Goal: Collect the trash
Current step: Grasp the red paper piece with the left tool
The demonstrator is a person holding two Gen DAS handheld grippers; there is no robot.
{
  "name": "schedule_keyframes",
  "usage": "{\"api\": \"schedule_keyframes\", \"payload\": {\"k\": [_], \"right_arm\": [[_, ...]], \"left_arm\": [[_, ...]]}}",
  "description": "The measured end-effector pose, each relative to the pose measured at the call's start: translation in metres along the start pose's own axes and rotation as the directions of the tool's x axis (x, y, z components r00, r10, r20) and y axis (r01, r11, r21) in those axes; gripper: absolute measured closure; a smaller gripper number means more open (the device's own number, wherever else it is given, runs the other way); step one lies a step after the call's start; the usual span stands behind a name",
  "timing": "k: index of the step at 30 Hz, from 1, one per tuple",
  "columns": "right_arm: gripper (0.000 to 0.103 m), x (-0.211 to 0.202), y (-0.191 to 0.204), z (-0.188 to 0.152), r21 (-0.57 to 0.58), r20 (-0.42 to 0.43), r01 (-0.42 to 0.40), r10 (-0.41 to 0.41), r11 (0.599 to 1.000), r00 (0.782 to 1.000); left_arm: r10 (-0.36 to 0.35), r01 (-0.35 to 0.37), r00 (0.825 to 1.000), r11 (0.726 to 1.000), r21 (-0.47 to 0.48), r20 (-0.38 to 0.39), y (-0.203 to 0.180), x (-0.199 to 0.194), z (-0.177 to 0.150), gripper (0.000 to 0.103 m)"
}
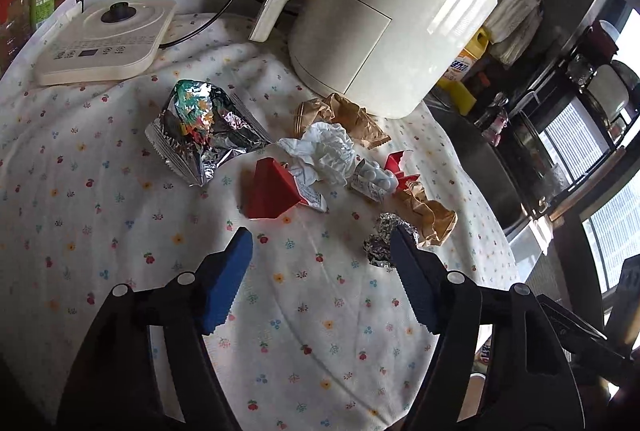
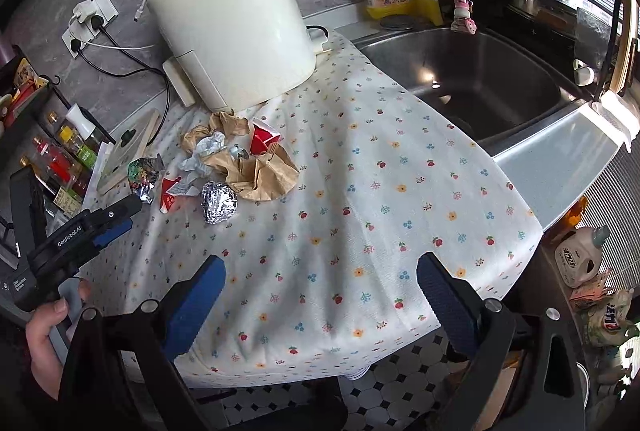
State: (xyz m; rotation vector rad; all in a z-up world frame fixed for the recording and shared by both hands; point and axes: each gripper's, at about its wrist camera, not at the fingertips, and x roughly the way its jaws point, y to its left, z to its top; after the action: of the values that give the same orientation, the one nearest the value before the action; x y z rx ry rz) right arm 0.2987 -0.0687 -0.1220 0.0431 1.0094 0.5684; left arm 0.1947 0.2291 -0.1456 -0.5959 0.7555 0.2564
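**Trash heaped on the flowered cloth, both tools standing wide and empty**

Left to right, left wrist view: lying at the heap's left edge, foil snack bag (image 1: 204, 129); resting nearer the middle, red carton piece (image 1: 272, 193) and crumpled white tissue (image 1: 328, 151); sitting farthest right, foil ball (image 1: 382, 241), partly hidden behind the right fingertip. Hovering low over the cloth (image 1: 120, 191), left gripper (image 1: 322, 245), spread wide, probably lining up on the nearest scrap. Waiting farther back, right gripper (image 2: 320, 271), likewise gaping, gripping nothing. Standing behind the heap, white appliance (image 1: 392, 11).
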Motion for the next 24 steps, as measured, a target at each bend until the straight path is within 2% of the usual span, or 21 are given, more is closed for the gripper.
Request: {"api": "schedule_keyframes", "payload": {"k": [10, 16, 21, 24], "right_arm": [[0.009, 0.017, 0.018, 0.011, 0.067, 0.023, 0.045, -0.046, 0.997, 0.999], [0.009, 0.027, 0.025, 0.014, 0.080, 0.017, 0.063, -0.065, 0.995, 0.998], [0.009, 0.035, 0.029, 0.018, 0.073, 0.008, 0.068, -0.069, 0.995, 0.998], [0.009, 0.038, 0.032, 0.020, 0.058, 0.005, 0.066, -0.066, 0.996, 0.998]], "left_arm": [[-0.018, 0.022, 0.996, 0.999, 0.045, -0.090, 0.022, 0.049, 0.028, 0.040], [0.004, 0.007, 0.993, 0.996, 0.089, -0.119, 0.025, 0.069, 0.034, 0.045], [0.004, 0.012, 0.992, 0.993, 0.117, -0.129, 0.024, 0.070, 0.032, 0.060], [-0.014, 0.027, 0.991, 0.995, 0.100, -0.132, 0.029, 0.065, 0.030, 0.063]]}}
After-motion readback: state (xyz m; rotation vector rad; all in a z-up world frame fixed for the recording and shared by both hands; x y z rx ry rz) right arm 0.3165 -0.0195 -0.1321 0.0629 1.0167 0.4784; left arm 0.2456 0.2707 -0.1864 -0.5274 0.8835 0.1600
